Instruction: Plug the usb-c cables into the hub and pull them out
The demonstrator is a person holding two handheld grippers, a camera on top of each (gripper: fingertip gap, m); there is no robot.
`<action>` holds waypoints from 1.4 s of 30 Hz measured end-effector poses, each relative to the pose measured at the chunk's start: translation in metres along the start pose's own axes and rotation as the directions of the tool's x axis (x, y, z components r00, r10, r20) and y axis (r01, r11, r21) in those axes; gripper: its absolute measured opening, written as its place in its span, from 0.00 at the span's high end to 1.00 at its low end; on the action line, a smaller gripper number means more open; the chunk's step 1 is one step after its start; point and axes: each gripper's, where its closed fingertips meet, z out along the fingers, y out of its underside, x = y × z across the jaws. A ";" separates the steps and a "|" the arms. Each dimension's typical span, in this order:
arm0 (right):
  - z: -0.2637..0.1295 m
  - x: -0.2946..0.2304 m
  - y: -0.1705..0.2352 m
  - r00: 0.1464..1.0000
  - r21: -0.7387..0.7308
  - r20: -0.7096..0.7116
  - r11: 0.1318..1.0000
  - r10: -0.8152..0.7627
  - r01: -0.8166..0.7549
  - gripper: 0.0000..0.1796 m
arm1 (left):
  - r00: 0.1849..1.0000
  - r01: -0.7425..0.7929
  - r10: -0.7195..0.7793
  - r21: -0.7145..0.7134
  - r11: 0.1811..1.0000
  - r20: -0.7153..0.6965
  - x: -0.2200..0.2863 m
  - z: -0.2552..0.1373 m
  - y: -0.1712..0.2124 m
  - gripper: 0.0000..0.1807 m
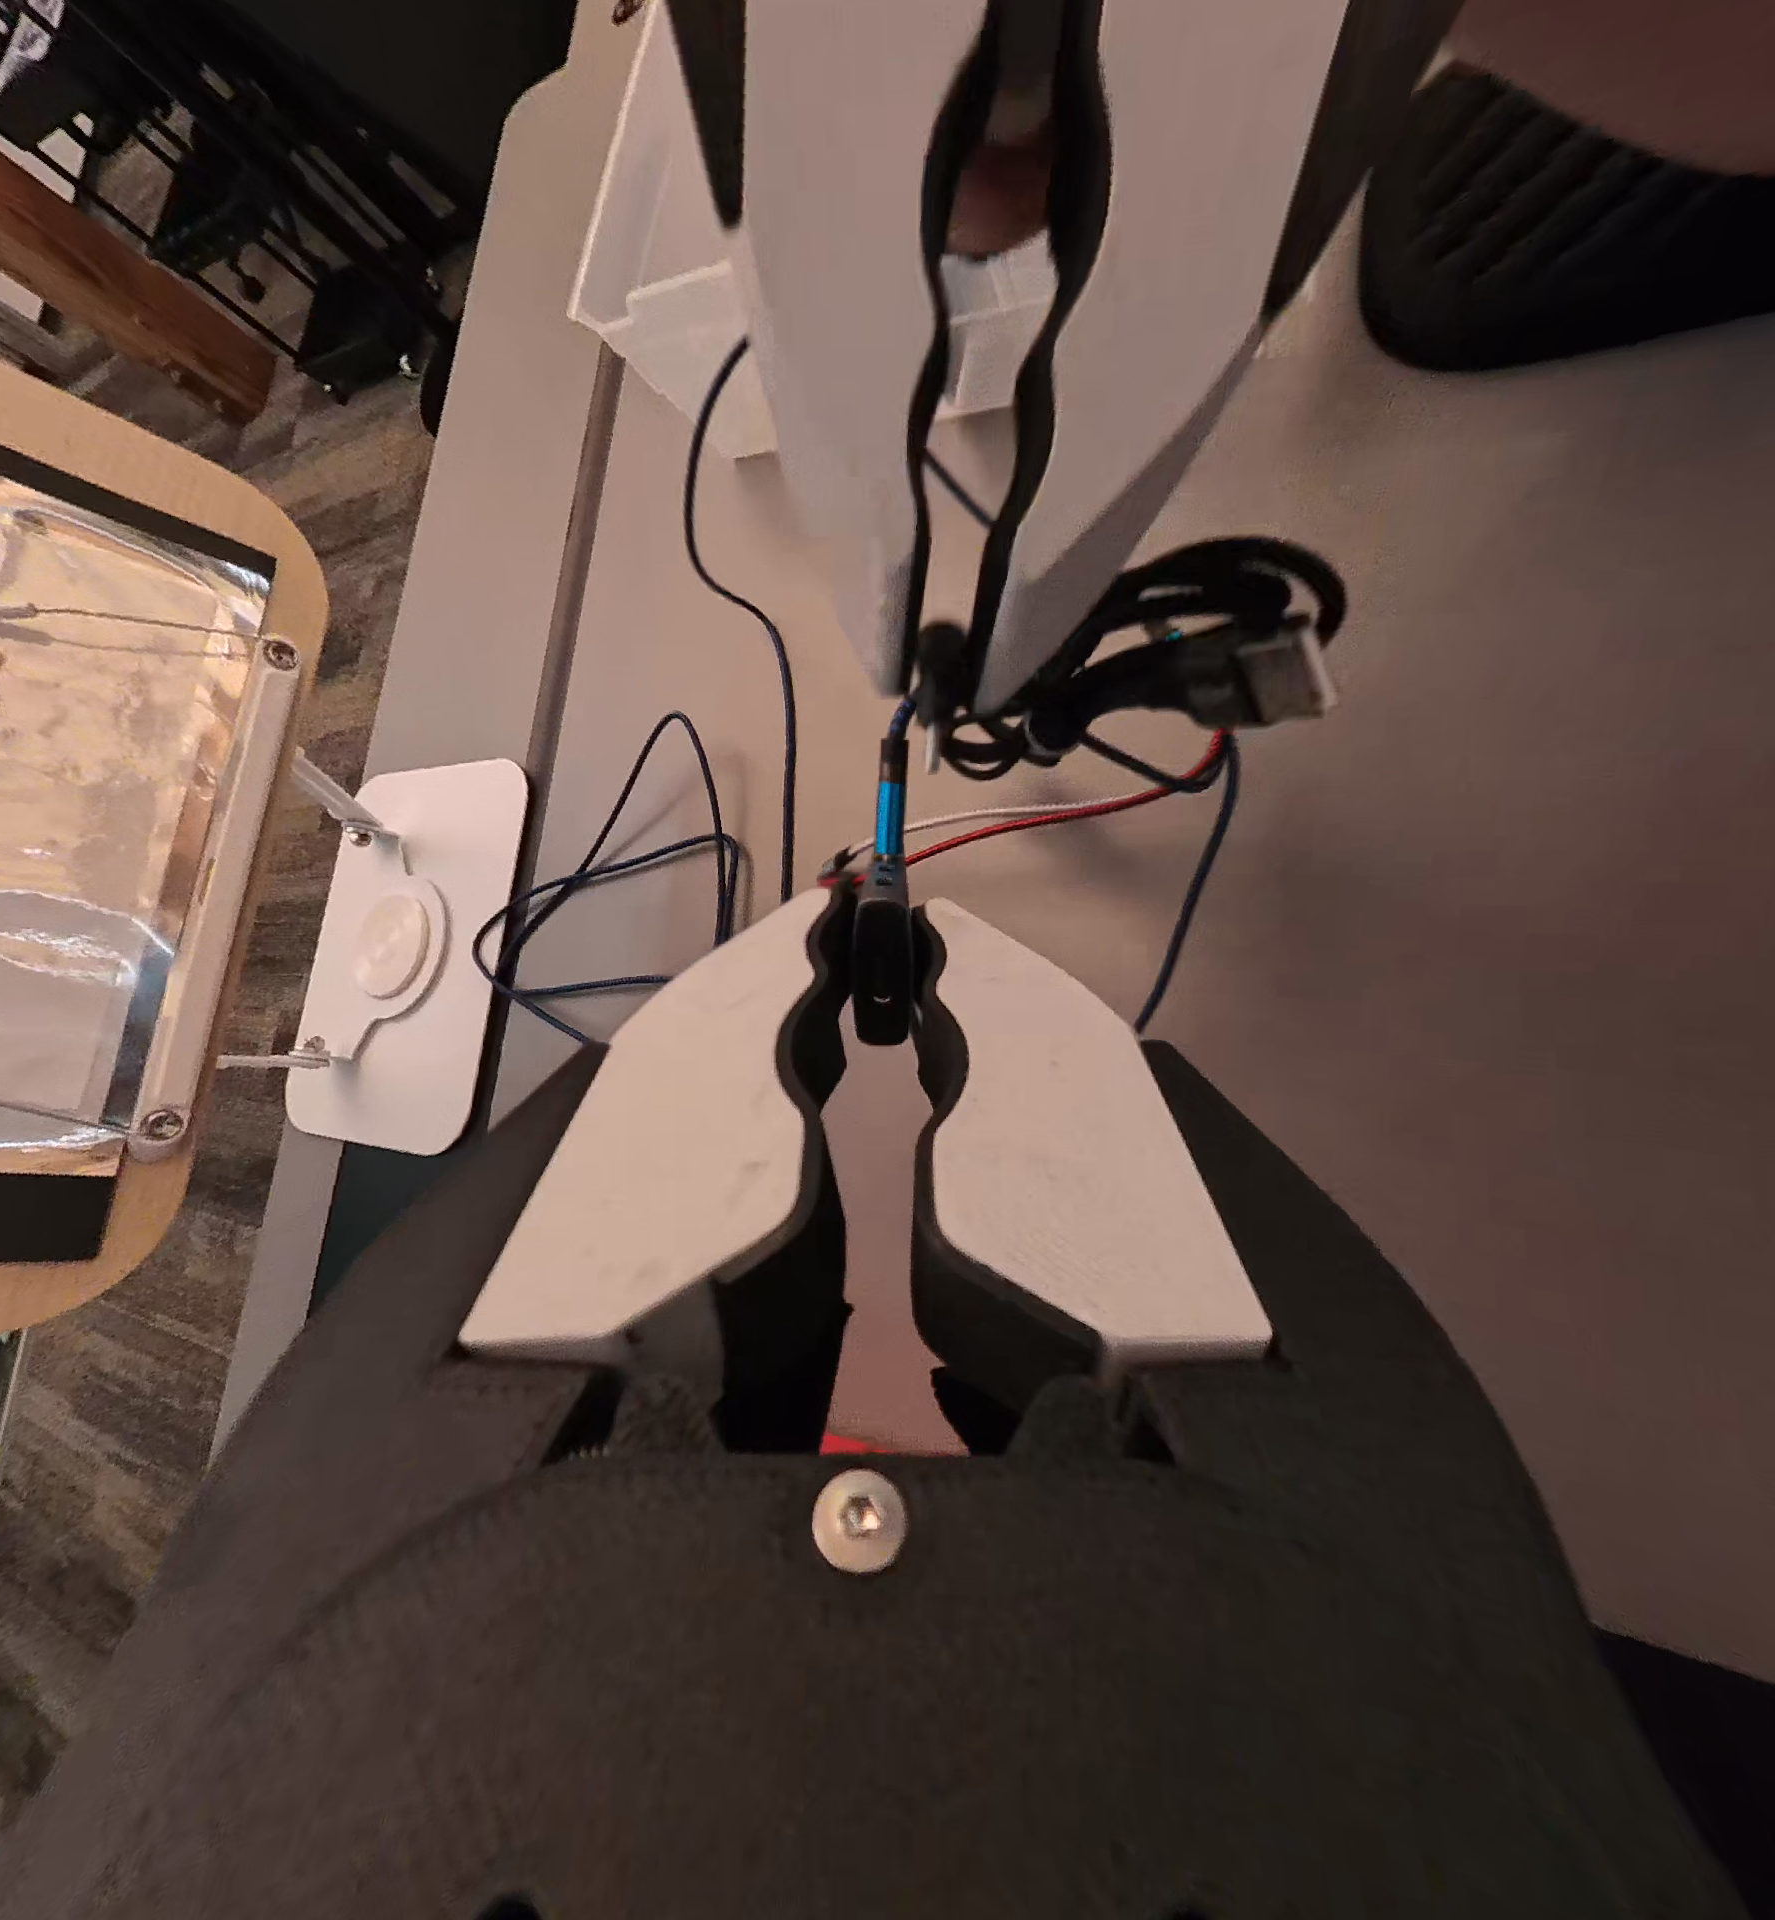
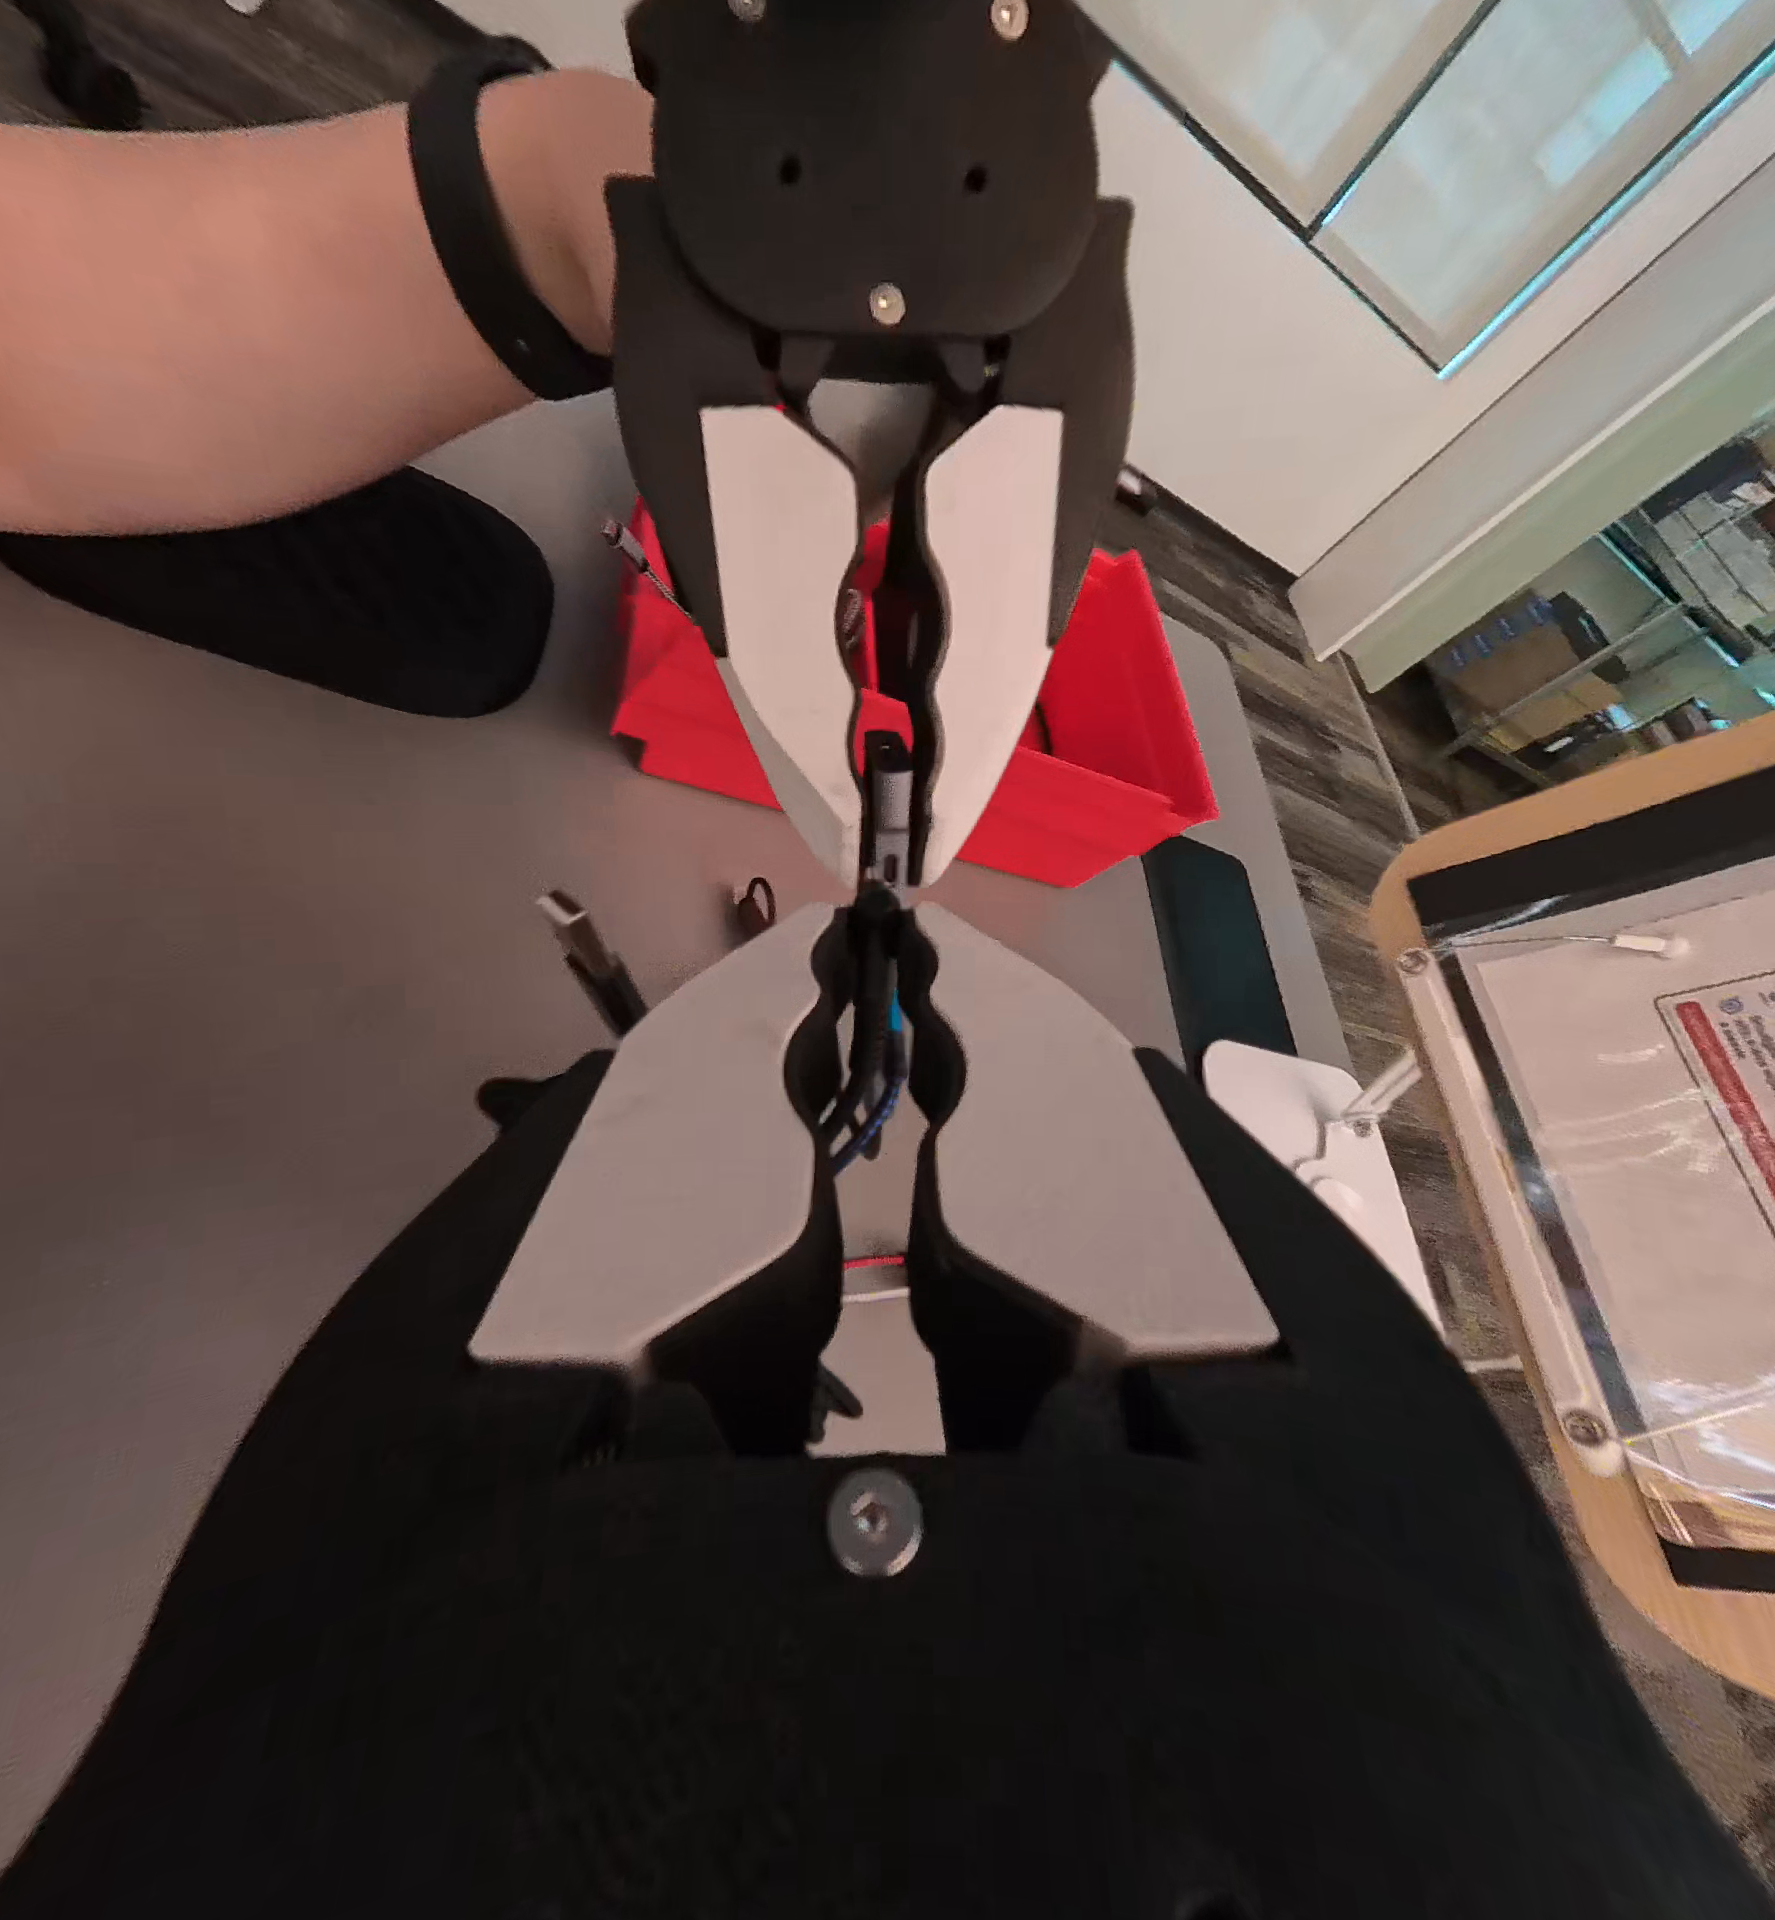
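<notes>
In the left wrist view my left gripper (image 1: 878, 906) is shut on a small black hub (image 1: 881, 971), held above the grey table. A blue usb-c plug (image 1: 888, 812) on a blue braided cable (image 1: 758, 644) meets the hub's far end; how deep it sits is hidden. My right gripper (image 1: 940, 686) comes from the top, shut on that cable just behind the plug. In the right wrist view my right gripper (image 2: 878, 920) is shut on the blue cable (image 2: 883, 1081), tip to tip with the left gripper (image 2: 888, 868) holding the hub (image 2: 888, 800).
A black cable bundle with a silver plug (image 1: 1226, 665) and red and white cables (image 1: 1049, 821) lie on the table. A clear bin (image 1: 654, 312) and a red bin (image 2: 1101, 790) stand behind. A forearm (image 2: 187, 312) and a black pad (image 2: 270, 592) are at left. Less than 4 cm separates the two grippers' tips.
</notes>
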 end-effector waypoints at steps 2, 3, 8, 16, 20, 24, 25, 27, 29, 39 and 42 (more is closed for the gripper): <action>0.007 0.000 0.000 1.000 0.007 -0.006 1.000 0.007 -0.007 0.96 | 1.000 0.005 -0.004 0.012 1.000 -0.005 0.000 0.000 -0.002 0.95; 0.009 -0.002 0.000 1.000 0.015 0.003 1.000 0.011 -0.011 0.96 | 1.000 0.004 -0.004 0.015 1.000 -0.007 0.001 0.000 -0.002 0.95; 0.013 0.003 0.001 0.998 0.062 -0.001 0.997 0.056 -0.056 0.96 | 1.000 -0.003 0.003 0.020 1.000 -0.002 0.001 -0.001 -0.004 0.95; 0.013 0.005 -0.002 0.987 0.203 0.068 0.967 0.143 -0.154 0.96 | 1.000 0.014 -0.013 0.072 0.997 -0.017 0.000 -0.006 -0.009 0.95; 0.010 0.005 -0.003 0.982 0.262 0.105 0.948 0.157 -0.180 0.95 | 1.000 0.016 -0.014 0.095 0.995 -0.024 0.001 -0.008 -0.013 0.95; 0.008 0.005 -0.006 0.972 0.332 0.146 0.916 0.185 -0.225 0.95 | 0.999 0.021 -0.018 0.116 0.993 -0.027 0.001 -0.009 -0.016 0.95; 0.008 0.006 -0.006 0.970 0.347 0.149 0.909 0.191 -0.232 0.95 | 1.000 0.022 -0.019 0.119 0.993 -0.024 0.001 -0.010 -0.016 0.95; 0.008 0.006 -0.007 0.963 0.369 0.170 0.893 0.208 -0.258 0.95 | 0.999 0.025 -0.021 0.130 0.991 -0.028 0.000 -0.011 -0.017 0.95; 0.007 0.006 -0.007 0.956 0.383 0.191 0.879 0.224 -0.283 0.95 | 0.999 0.025 -0.021 0.139 0.990 -0.030 0.001 -0.012 -0.018 0.95; 0.007 0.002 -0.004 0.966 0.339 0.184 0.911 0.180 -0.234 0.95 | 0.999 0.016 -0.011 0.127 0.992 -0.041 0.005 -0.010 -0.018 0.95; 0.007 -0.001 -0.002 0.975 0.331 0.169 0.924 0.141 -0.191 0.95 | 0.999 0.016 -0.010 0.119 0.993 -0.050 0.006 -0.009 -0.017 0.95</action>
